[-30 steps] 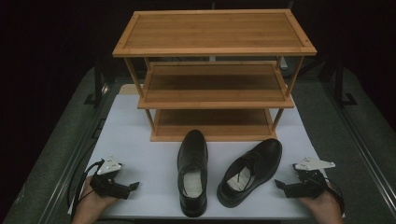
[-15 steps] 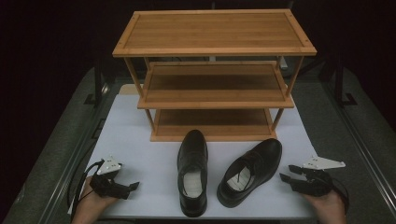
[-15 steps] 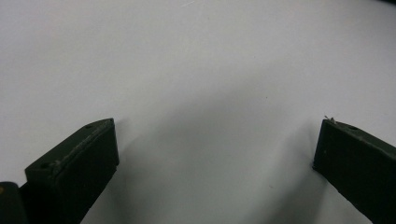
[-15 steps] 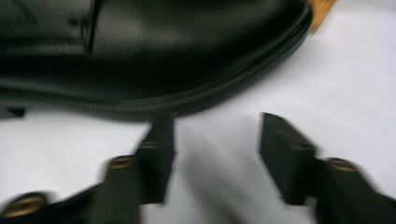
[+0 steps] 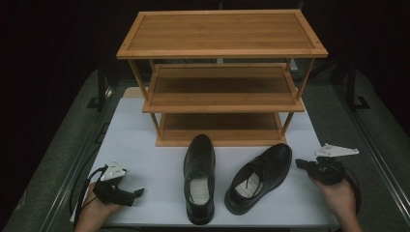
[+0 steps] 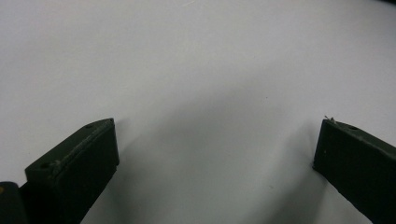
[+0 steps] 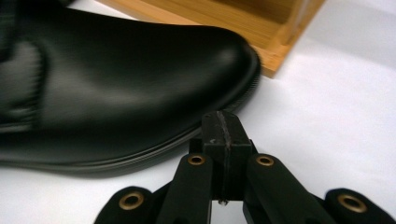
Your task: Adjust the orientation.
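Note:
Two black leather shoes stand on the white mat (image 5: 140, 145) before a wooden three-shelf rack (image 5: 220, 77). The left shoe (image 5: 199, 178) points straight at the rack; the right shoe (image 5: 261, 175) angles to the right. My left gripper (image 5: 138, 192) rests at the mat's front left, its jaws wide apart over bare mat (image 6: 210, 93) with nothing between them. My right gripper (image 5: 300, 163) sits just right of the right shoe's toe, its jaws pressed together. In the right gripper view the right gripper (image 7: 223, 127) almost touches the sole of the right shoe (image 7: 116, 79).
The rack's bottom shelf (image 5: 220, 126) sits bare just behind the shoes, its corner (image 7: 275, 42) close behind the right shoe's toe. Dark padded table (image 5: 58, 145) surrounds the mat. Cables trail from both grippers toward the front edge.
My right gripper moved up and leftward, ending close to the right shoe's toe. The left gripper and both shoes stayed put.

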Available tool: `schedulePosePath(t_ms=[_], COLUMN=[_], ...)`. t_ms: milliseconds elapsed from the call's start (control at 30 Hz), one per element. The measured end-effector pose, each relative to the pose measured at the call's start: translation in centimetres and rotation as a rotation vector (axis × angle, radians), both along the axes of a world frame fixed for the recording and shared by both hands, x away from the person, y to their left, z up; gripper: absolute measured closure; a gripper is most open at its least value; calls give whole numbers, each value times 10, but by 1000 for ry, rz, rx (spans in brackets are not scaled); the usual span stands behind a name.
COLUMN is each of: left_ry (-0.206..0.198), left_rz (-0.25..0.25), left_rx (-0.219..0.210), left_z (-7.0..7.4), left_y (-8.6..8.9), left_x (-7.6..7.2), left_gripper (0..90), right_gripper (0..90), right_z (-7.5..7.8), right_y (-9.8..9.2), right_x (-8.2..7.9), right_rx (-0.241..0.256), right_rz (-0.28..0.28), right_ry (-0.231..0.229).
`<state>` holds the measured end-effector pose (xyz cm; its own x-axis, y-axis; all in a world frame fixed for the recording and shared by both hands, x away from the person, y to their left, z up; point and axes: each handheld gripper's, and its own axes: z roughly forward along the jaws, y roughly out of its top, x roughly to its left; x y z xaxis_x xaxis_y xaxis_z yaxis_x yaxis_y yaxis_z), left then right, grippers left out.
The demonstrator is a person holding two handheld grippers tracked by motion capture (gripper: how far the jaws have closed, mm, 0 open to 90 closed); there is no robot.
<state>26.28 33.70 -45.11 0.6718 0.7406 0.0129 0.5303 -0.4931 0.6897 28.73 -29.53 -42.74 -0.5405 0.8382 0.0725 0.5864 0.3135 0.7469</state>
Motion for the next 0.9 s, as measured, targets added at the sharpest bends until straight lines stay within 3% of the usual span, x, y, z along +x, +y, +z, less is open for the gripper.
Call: schedulePosePath(t_ms=[267,900], left_ry=[0,1], left_rz=[0,1], left_rx=[0,-2], left_z=[0,0], left_y=[0,0], left_x=[0,0], left_gripper=[0,0], right_gripper=[899,899], right_z=[-11,-10], right_y=[2,18], right_x=[17,46], right_rx=[18,45], right_rz=[30,53], right_ry=[24,48])
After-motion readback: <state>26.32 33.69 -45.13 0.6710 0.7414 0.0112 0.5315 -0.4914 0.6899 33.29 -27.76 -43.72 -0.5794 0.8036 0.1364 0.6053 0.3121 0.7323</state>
